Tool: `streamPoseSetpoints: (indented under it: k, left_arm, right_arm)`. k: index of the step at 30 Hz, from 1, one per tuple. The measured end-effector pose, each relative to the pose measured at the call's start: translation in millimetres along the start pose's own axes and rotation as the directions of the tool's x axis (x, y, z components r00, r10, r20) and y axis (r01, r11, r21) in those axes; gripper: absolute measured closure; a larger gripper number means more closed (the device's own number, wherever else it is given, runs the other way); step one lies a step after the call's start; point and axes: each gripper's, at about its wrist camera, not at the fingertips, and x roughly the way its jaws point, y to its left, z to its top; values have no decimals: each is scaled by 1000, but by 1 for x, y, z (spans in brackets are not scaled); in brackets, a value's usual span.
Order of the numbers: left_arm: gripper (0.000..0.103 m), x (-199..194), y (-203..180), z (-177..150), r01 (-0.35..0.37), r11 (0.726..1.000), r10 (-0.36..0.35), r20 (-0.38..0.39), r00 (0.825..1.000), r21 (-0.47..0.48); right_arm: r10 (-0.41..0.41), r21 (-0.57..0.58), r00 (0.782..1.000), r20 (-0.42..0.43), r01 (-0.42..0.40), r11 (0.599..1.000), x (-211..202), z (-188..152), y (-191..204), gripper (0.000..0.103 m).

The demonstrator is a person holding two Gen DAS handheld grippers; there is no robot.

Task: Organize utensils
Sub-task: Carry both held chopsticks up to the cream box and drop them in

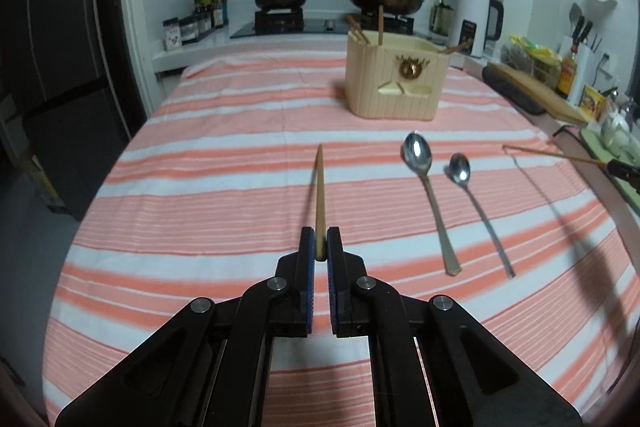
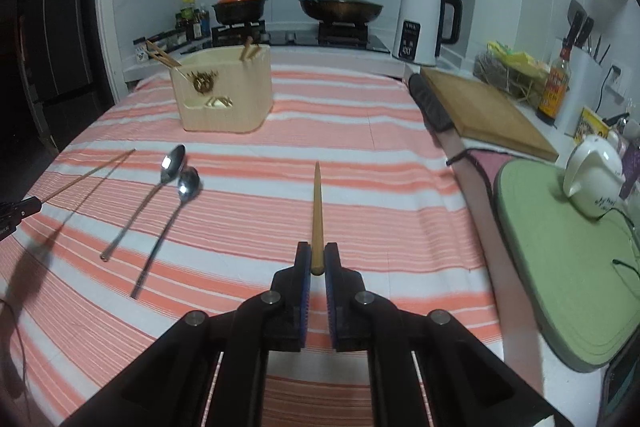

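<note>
left wrist view: left claw [image 1: 320, 243] clamped tight on the butt of a wooden chopstick [image 1: 319, 195], pads pressing both sides, stick pointing forward and clear of the striped cloth [image 1: 200, 187] over the counter. right wrist view: right claw [image 2: 317, 259] likewise closed hard on a second chopstick [image 2: 317, 215], tip aimed ahead, lifted off the cloth.

done so far, judging by the cream utensil holder [image 1: 390, 83]: several brown sticks already standing in it, some at the far left corner, one upright near the middle, another leaning out at the right edge. exact count hard to tell.

in hand: one chopstick per claw, both raised, neither yet over the holder. holder well ahead of both claws, toward the far side of the cloth, to the right of the left claw's line and to the left of the right claw's line.

left to do, by the look of it: carry both sticks forward and drop them in a compartment; then two metal spoons, a larger spoon [image 1: 428, 195] and a slimmer spoon [image 1: 478, 211], lying side by side on the cloth between the two claws, bowls toward the holder, handles toward the near edge, untouched. nothing else loose on the cloth within view.

rough reckoning: past the middle, chopsticks nearly finished, spoons outstanding.
</note>
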Motion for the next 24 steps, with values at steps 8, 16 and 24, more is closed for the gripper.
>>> streamPoseSetpoints:
  k: [8, 16, 24]
  left_arm:
    - [99, -58, -4, 41, 75, 997, -71, 160, 985, -19]
    - [99, -70, -20, 61, 128, 992, -124, 184, 975, -10]
    - [99, -74, -34, 70, 162, 987, -159, 185, 970, 1]
  right_arm:
    - [71, -27, 987, 147, -68, 997, -55, 33, 21, 96]
    - [154, -17, 962, 226, -155, 988, -82, 53, 32, 96]
    - [214, -23, 944, 251, -216, 976, -91, 61, 40, 96]
